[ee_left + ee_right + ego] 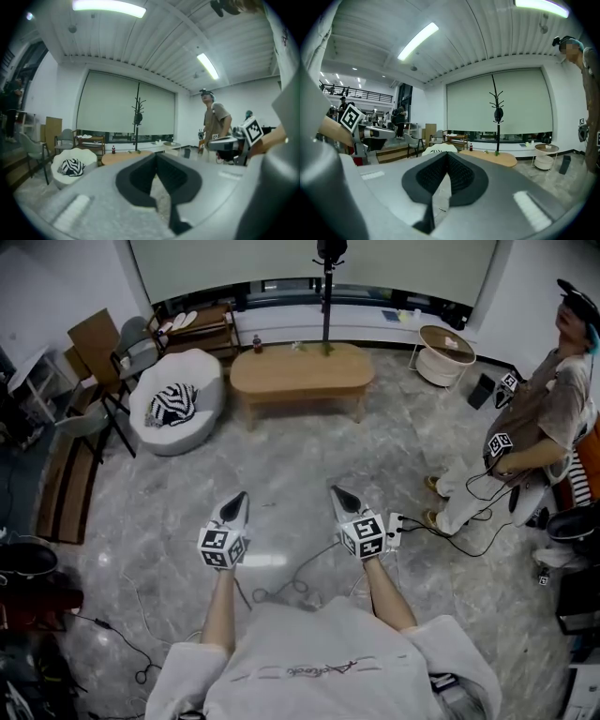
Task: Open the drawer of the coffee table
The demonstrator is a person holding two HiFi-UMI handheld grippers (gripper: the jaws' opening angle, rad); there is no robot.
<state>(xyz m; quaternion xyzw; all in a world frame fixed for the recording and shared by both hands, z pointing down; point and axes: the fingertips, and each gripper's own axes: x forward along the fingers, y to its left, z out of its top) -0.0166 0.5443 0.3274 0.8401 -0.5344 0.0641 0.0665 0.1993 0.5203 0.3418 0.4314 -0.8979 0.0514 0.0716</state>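
While both tools are clenched shut on nothing, the head view shows the left gripper [238, 499] and the right gripper [338, 493] held out side by side over the grey marbled floor [281, 451]. They are well apart from the coffee table [302, 371], which stands across the room with an oval top of pale wood on stout legs. No drawer front or handle can be made out from here. A white rounded beanbag chair [202, 390] sits to the table's left, a round side table [446, 341] to its right and a dark coat stand [326, 296] behind it.

In the left gripper view the black ribbed pads [140, 176] meet at their tips with nothing between them, and the table lies small and far beyond. The right gripper view gives the same: pads together, table distant.

The drawer is probably rigid wood sliding under the top, lightish and stiff. A pull or the front's lower edge looks the likeliest hold, drawn straight out, while the heavier table should stay put.
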